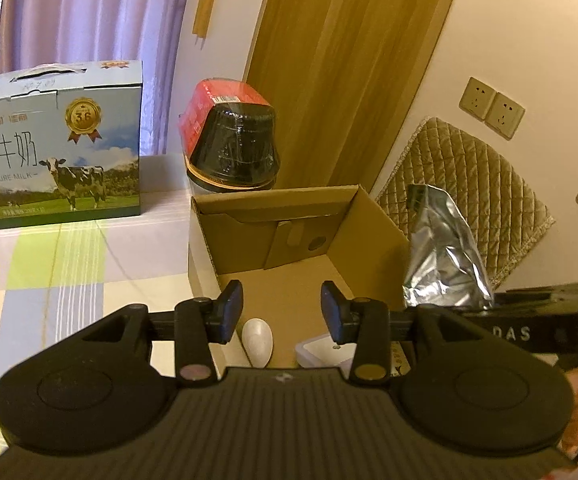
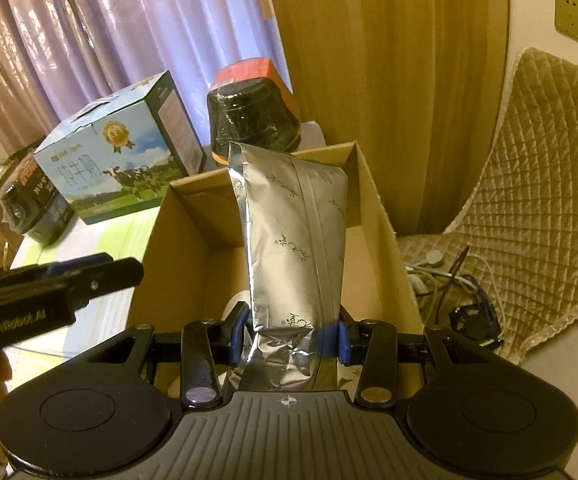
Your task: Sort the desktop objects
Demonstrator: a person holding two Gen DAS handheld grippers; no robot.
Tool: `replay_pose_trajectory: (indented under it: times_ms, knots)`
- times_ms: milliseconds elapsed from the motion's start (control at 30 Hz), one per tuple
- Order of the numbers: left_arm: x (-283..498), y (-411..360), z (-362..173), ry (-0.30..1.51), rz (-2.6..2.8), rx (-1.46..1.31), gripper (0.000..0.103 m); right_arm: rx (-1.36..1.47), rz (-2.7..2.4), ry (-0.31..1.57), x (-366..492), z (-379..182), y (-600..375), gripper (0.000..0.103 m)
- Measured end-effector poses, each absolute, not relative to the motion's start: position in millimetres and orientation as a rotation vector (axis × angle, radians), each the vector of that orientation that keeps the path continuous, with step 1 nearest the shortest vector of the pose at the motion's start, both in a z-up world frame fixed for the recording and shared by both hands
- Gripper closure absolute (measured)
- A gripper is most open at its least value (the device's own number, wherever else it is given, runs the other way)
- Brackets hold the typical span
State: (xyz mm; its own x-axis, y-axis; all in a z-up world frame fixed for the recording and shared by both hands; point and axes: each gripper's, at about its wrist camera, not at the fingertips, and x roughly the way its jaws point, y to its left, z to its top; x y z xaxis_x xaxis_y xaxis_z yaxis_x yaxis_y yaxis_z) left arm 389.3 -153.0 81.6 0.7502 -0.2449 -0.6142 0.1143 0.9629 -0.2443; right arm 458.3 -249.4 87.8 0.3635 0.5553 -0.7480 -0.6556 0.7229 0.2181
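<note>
One silver pouch (image 2: pixel 295 264) is being held over the open box (image 2: pixel 385 216), clamped near its lower end between the two blue pads (image 2: pixel 343 340) of the right tool (image 2: pixel 289 338). Its long axis is running upright, the sealed top edge pointing up and away from the camera, the crumpled bottom hanging below the pads. In the left wrist view the same pouch (image 1: pixel 447 256) is being seen at the box's right wall, standing tall above the rim.

One left tool (image 1: pixel 282 312) is being held over the near part of the box (image 1: pixel 273 232), its two fingers spread well apart with nothing between them. Below that gap, on the box floor, one white egg-shaped thing (image 1: pixel 258 342) is lying with its long axis running away from the camera, narrow end nearer. One white square thing (image 1: pixel 321 350) is lying just beside it to the right, partly hidden by the tool.

Behind the box, on the striped bench (image 1: pixel 69 264), one milk carton (image 1: pixel 57 144) is standing upright, and one black wrapped tub (image 1: pixel 235 146) with a red lid is sitting to its right. In the right wrist view a second black tub (image 2: pixel 29 204) is being shown at the far left beside the carton (image 2: pixel 117 156). Three wall sockets (image 1: pixel 493 108) are being counted in the left view. One quilted pad (image 2: pixel 529 200) is leaning on the wall to the right.
</note>
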Motion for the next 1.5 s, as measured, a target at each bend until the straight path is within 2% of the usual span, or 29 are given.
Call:
replay_pose_trajectory:
  times_ms: [133, 200, 233, 400, 533, 633, 800, 900, 1000, 1500]
  knots:
    - [385, -145, 83, 0.692, -0.182, -0.209, 0.063, -0.084, 0.798, 0.886, 461, 92, -245, 0.063]
    - [381, -141, 83, 0.688, -0.17, -0.211, 0.056, -0.034, 0.817, 0.867, 465, 95, -245, 0.057]
    - [379, -140, 83, 0.686, -0.165, -0.208, 0.055, -0.019, 0.818, 0.856, 465, 98, -247, 0.049]
    - [366, -134, 85, 0.686, -0.157, -0.19, 0.05, -0.021, 0.812, 0.815, 458, 112, -253, 0.042]
    - [350, -132, 86, 0.699, -0.148, -0.2, 0.043, -0.002, 0.799, 0.811, 444, 120, -269, 0.031]
    - [334, -134, 91, 0.702, -0.143, -0.188, 0.034, 0.014, 0.785, 0.805, 429, 129, -287, 0.025]
    - [293, -139, 106, 0.68, -0.126, -0.175, 0.011, 0.012, 0.78, 0.787, 393, 143, -318, 0.012]
    - [267, -144, 116, 0.66, -0.107, -0.152, 0.001, 0.007, 0.779, 0.78, 369, 150, -335, 0.007]
    - [242, -149, 126, 0.652, -0.083, -0.134, 0.001, 0.018, 0.763, 0.782, 348, 157, -350, 0.002]
    - [134, -174, 150, 0.67, -0.012, -0.173, 0.001, -0.024, 0.753, 0.753, 258, 176, -415, 0.002]
